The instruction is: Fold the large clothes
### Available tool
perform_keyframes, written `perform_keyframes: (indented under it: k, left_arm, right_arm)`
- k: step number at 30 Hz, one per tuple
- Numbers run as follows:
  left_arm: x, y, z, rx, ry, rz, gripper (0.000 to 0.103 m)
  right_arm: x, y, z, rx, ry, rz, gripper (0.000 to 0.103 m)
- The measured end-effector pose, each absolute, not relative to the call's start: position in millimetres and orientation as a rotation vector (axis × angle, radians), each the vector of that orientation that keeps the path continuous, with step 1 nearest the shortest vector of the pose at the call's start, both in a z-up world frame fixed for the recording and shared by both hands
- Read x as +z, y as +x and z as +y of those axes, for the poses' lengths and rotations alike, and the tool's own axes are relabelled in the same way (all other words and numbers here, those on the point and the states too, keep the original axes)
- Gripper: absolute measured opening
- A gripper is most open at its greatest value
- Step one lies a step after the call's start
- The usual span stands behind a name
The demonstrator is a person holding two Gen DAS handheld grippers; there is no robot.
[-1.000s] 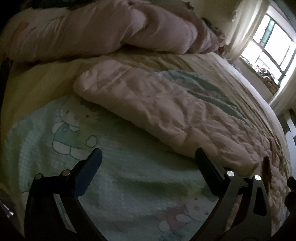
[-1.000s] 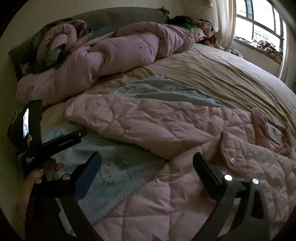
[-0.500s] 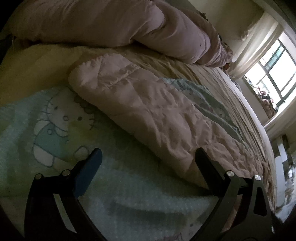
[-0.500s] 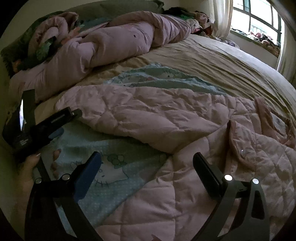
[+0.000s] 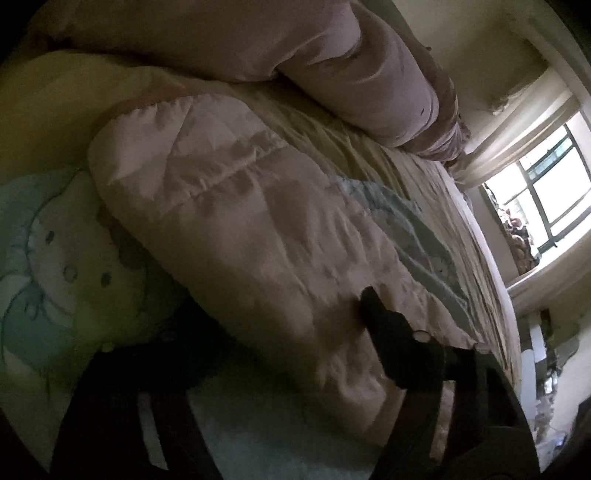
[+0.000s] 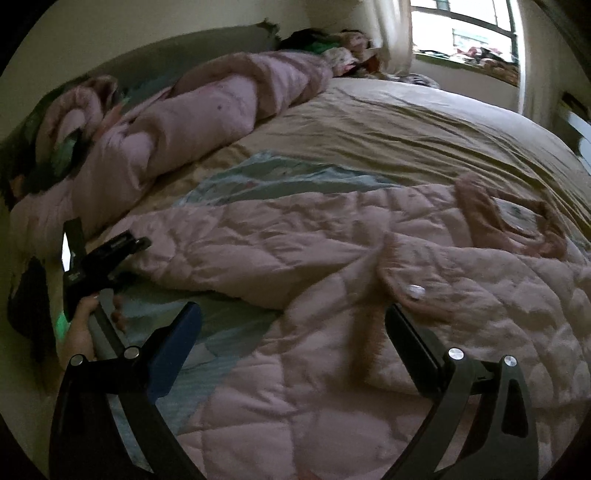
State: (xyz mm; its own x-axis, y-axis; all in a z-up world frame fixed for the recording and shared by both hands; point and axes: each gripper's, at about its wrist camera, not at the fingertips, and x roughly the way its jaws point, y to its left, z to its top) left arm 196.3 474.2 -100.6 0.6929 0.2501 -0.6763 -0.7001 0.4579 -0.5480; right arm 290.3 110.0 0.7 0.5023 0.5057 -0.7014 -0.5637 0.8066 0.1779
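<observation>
A pink quilted jacket (image 6: 332,273) lies spread on the bed, one sleeve (image 5: 229,236) stretched out to the left. My left gripper (image 5: 280,314) is right at that sleeve, one finger on top of the fabric and the other low under its edge in shadow; the jaws have come closer together with the sleeve between them. It also shows in the right wrist view (image 6: 107,258), at the sleeve's end. My right gripper (image 6: 291,325) is open and empty, hovering over the jacket's body near a snap button (image 6: 415,291).
A teal cartoon-print blanket (image 5: 55,251) lies under the jacket on a tan bedsheet (image 6: 406,136). A rolled pink duvet (image 6: 207,122) lies along the head of the bed. A window (image 6: 465,26) and curtain are at the far right.
My left gripper has moved forward and down onto the sleeve and its jaws have narrowed around it. My right gripper has drifted slightly over the jacket, still open.
</observation>
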Motion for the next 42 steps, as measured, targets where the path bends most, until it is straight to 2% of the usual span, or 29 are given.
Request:
perform_keyframes:
  k: [5,10,18,28,42]
  left_arm:
    - [-101,189,480,0.616,-0.964,0.519,0.026]
    - [-86,181,482,0.572,-0.962,0.466,0.015]
    - [-28,172,459,0.552,-0.820,0.380,0.012]
    - [55,165,387,0.477,-0.633,0.237,0.011]
    - [121,180,285,0.409,-0.399,0.262,0.010]
  right_arm:
    - [-7,300,88,0.587,-0.021,0.852,0.099]
    - [-2,300,74,0.575,-0.003,0.835,0.099]
    - [4,296,48,0.553,0.038,0.812,0.099]
    - [28,281,-3,0.548,0.110,0.776,0.099]
    - [22,259,-113,0.466,0.269,0.759,0.099]
